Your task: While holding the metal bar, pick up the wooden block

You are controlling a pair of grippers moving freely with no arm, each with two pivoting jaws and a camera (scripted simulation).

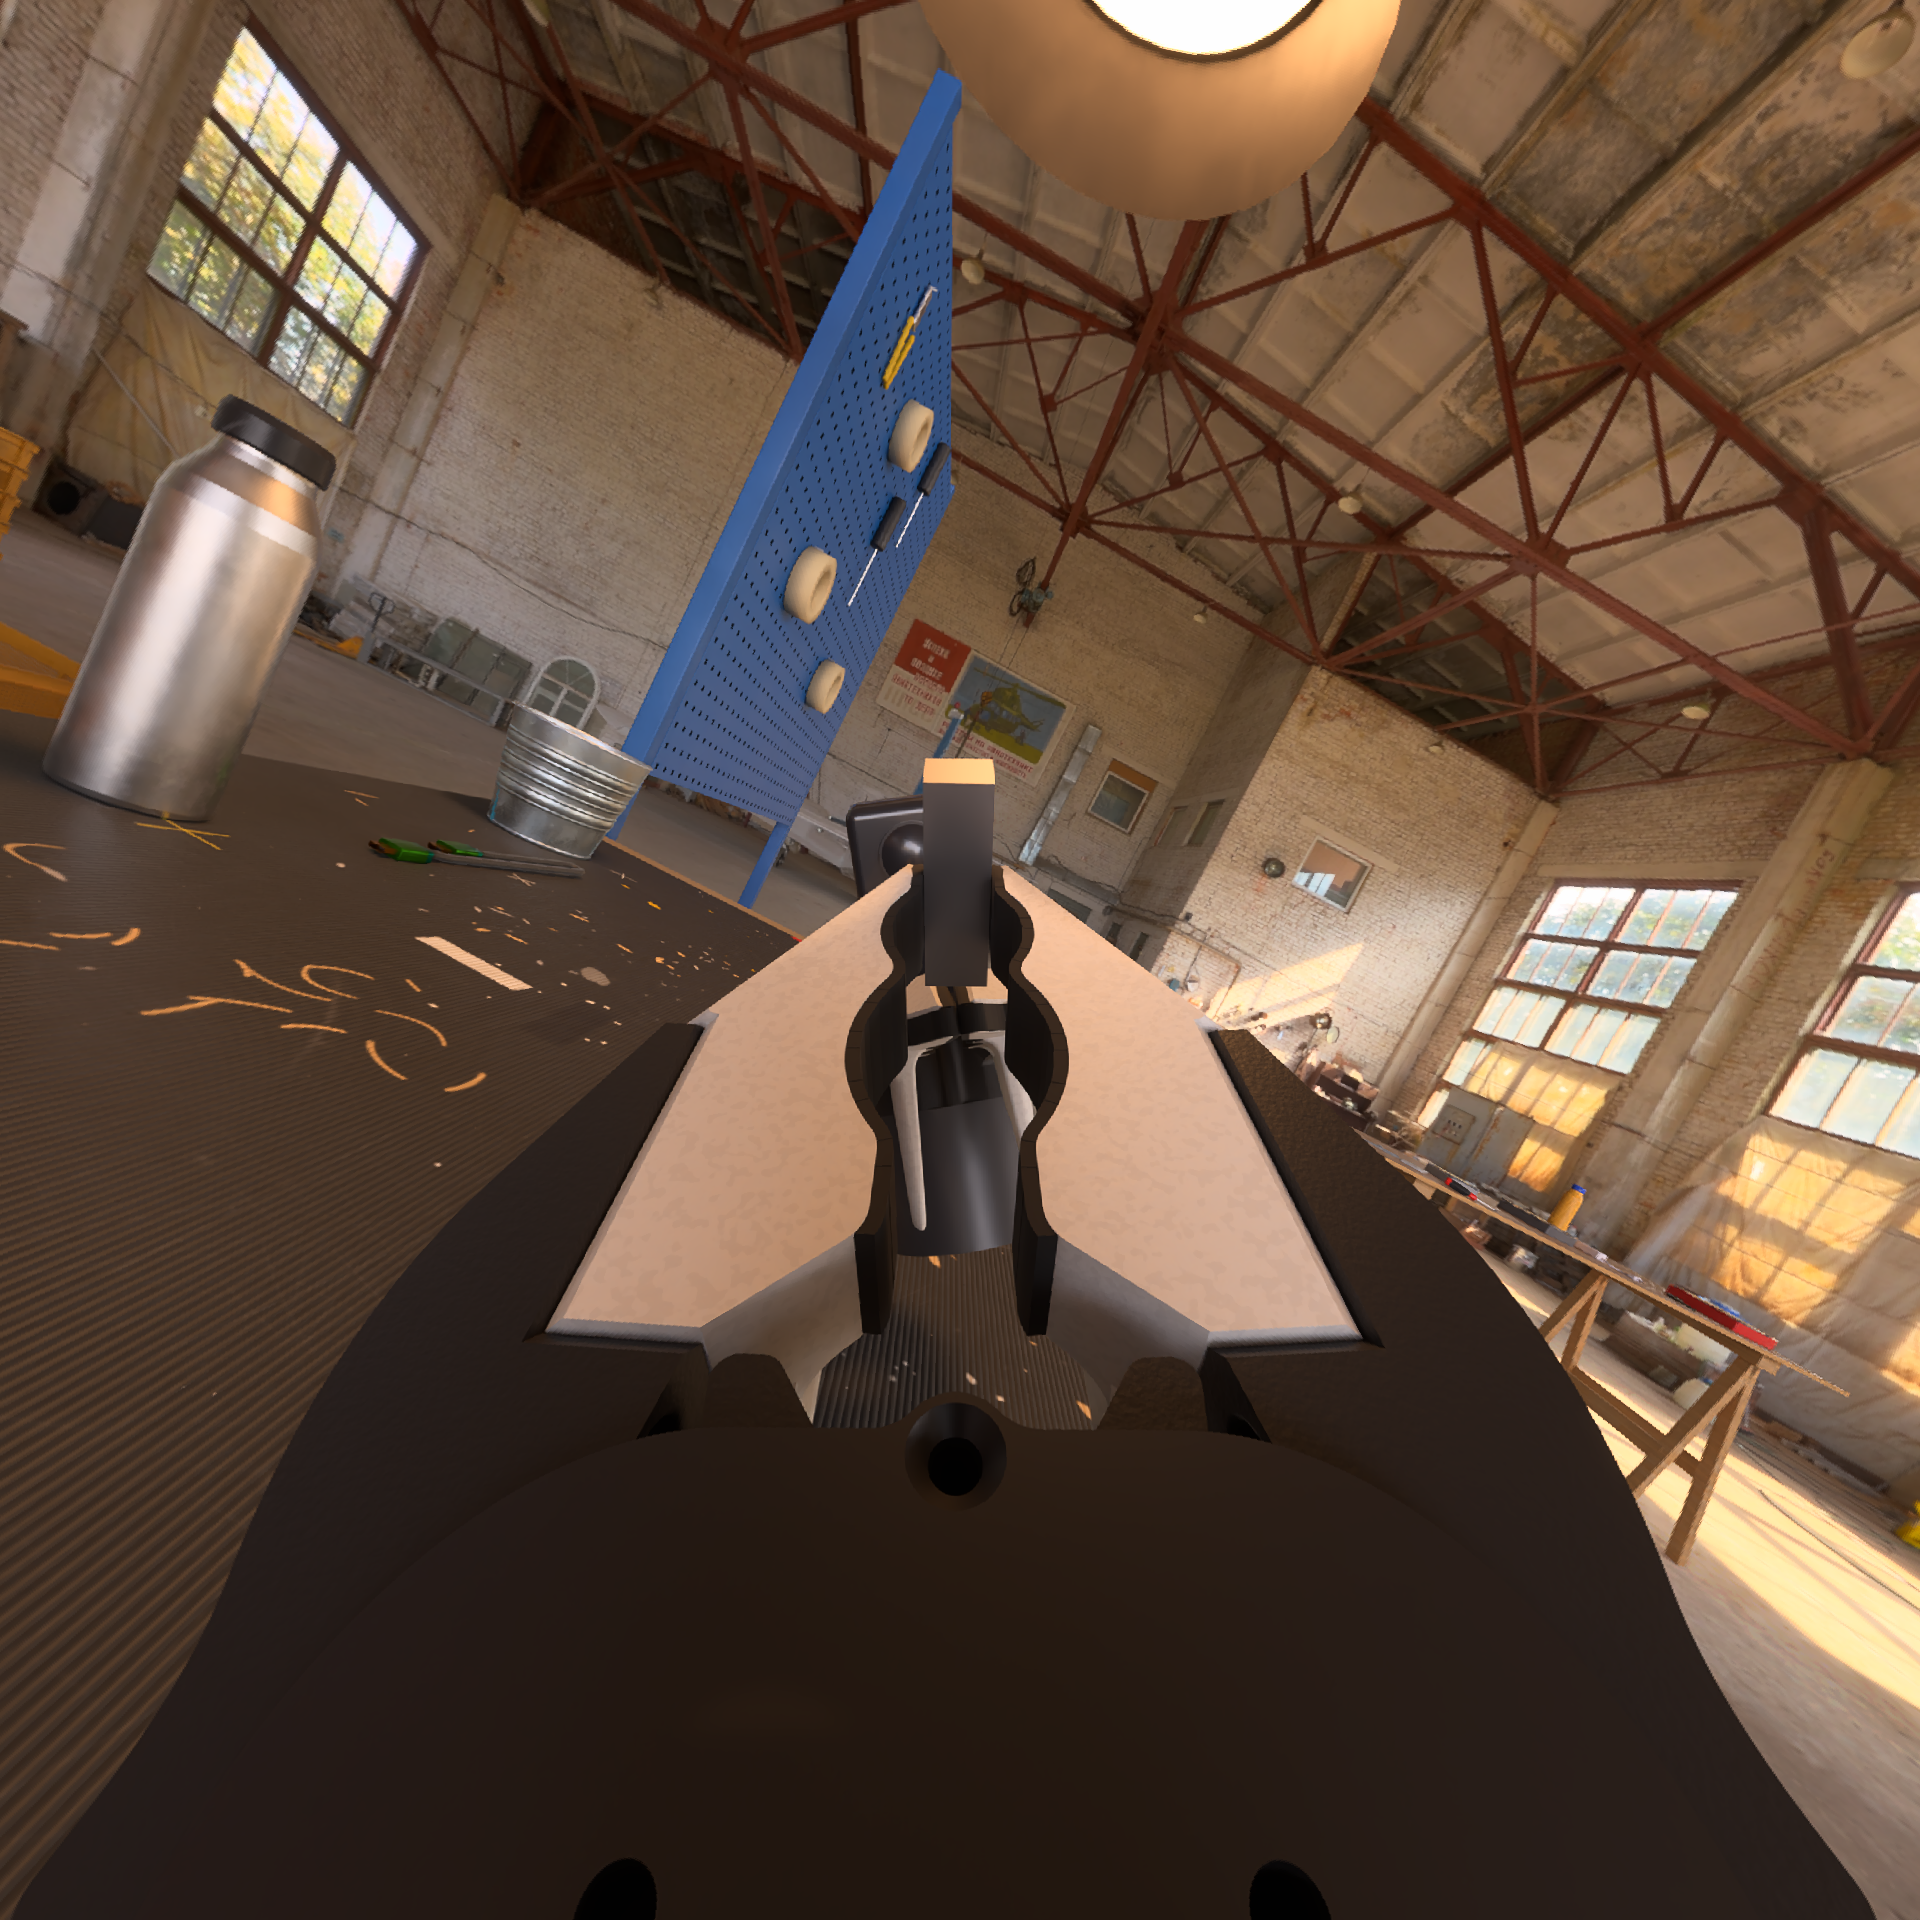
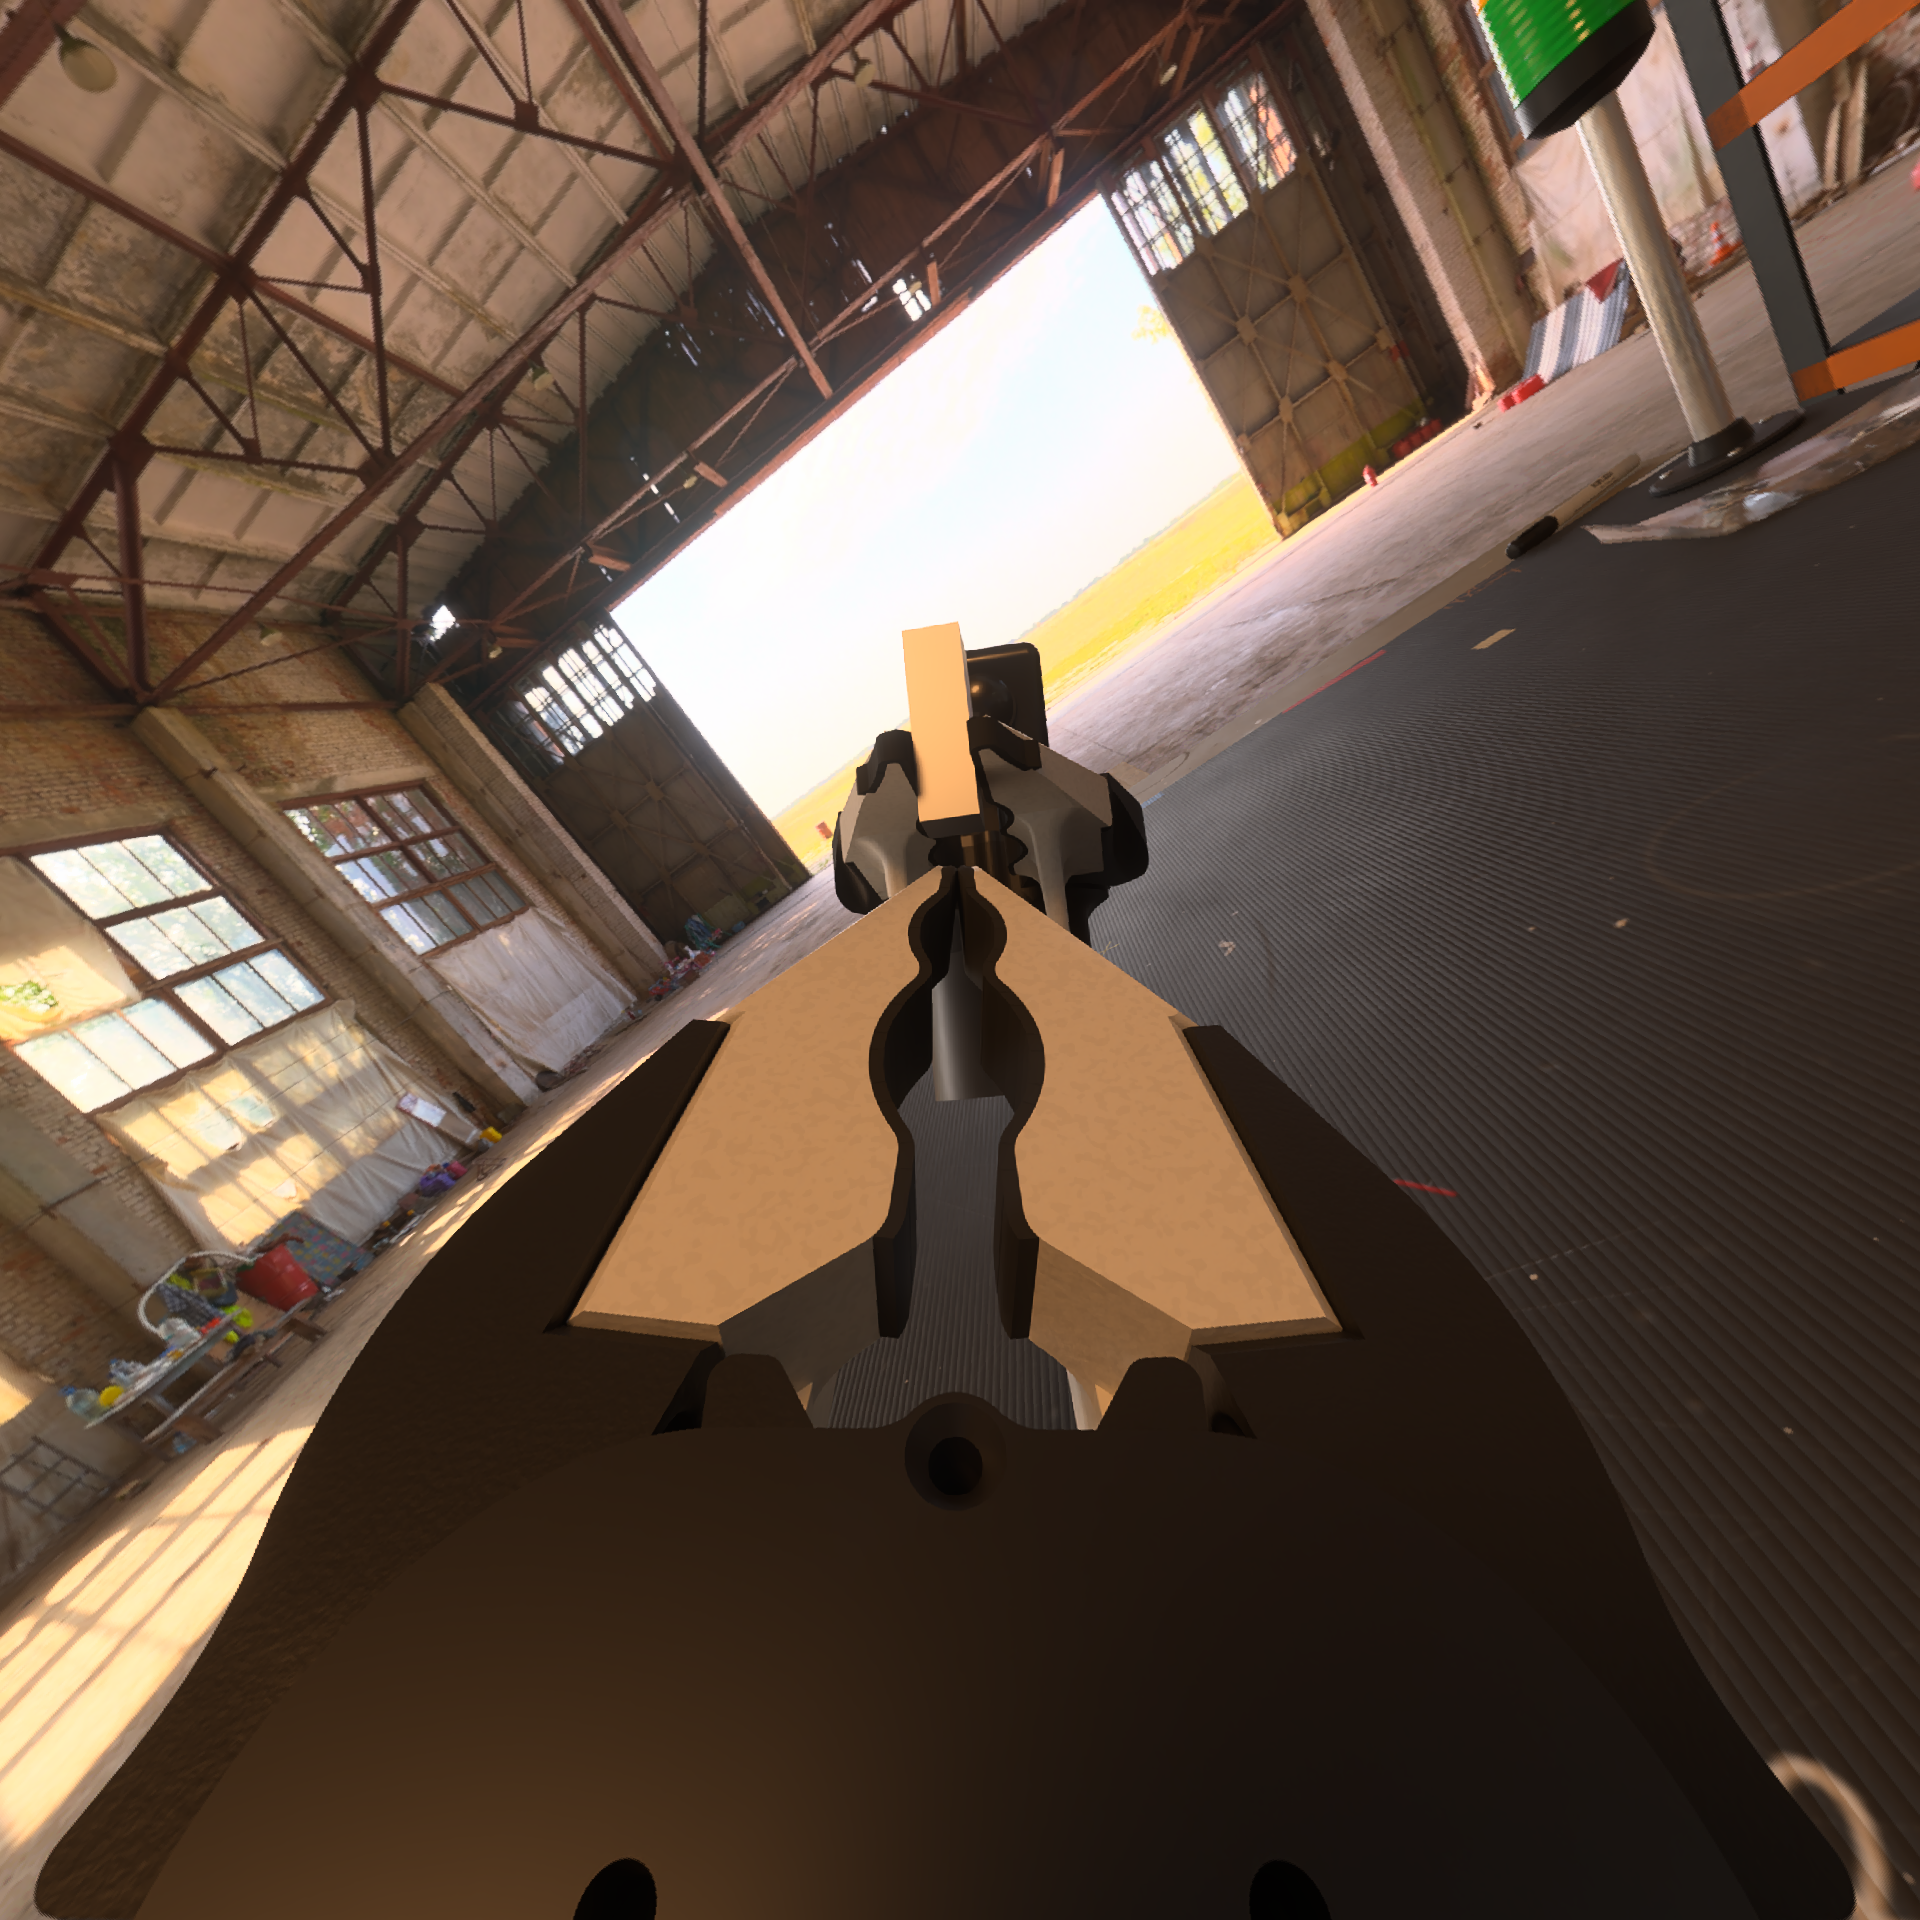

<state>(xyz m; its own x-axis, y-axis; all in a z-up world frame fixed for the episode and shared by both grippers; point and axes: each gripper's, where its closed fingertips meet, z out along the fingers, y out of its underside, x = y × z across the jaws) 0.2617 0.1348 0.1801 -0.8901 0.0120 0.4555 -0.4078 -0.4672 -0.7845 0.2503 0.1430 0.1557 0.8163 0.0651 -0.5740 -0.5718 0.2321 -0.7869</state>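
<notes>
My left gripper (image 1: 956, 914) is shut on the wooden block (image 1: 957, 883), which stands upright between its fingertips with its lit top end up. In the right wrist view the block (image 2: 940, 727) shows pale, held by the left gripper (image 2: 1049, 821) facing me. My right gripper (image 2: 956, 883) is shut on the metal bar (image 2: 954, 1039), a grey cylinder seen through the gap between its fingers. The bar (image 1: 961, 1153) also shows below the block in the left wrist view, with the right gripper (image 1: 883, 842) partly hidden behind the block. Both grippers meet tip to tip above the dark ribbed mat (image 1: 260, 1143).
A metal bottle (image 1: 187, 613), a tin bucket (image 1: 561, 779), a green-handled tool (image 1: 416, 852) and a blue pegboard (image 1: 810, 499) stand to the left. A lamp (image 1: 1195, 104) hangs overhead. A pole stand (image 2: 1662, 281) with a green spool (image 2: 1569, 62) and a marker (image 2: 1569, 520) lie far right.
</notes>
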